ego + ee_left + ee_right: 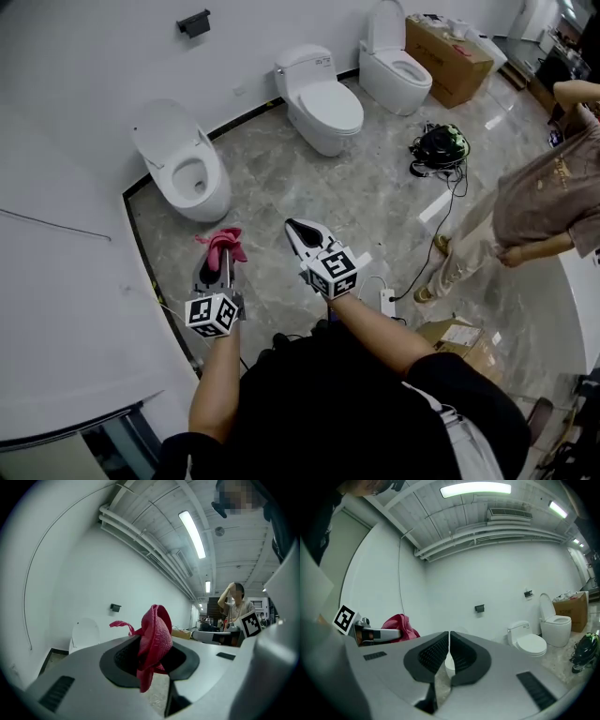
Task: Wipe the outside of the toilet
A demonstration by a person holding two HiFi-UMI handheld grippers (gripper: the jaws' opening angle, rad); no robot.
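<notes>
Three toilets [322,103] on grey floor [309,192]

The bystander [539,202] runs off the head view's right edge. The red cloth [157,627] has its middle buried between the left gripper [151,645] jaws.

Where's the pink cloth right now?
In the head view it is lower left of centre: the pink cloth is clamped in the left claw, just short of the leftmost open-lid toilet.
</notes>
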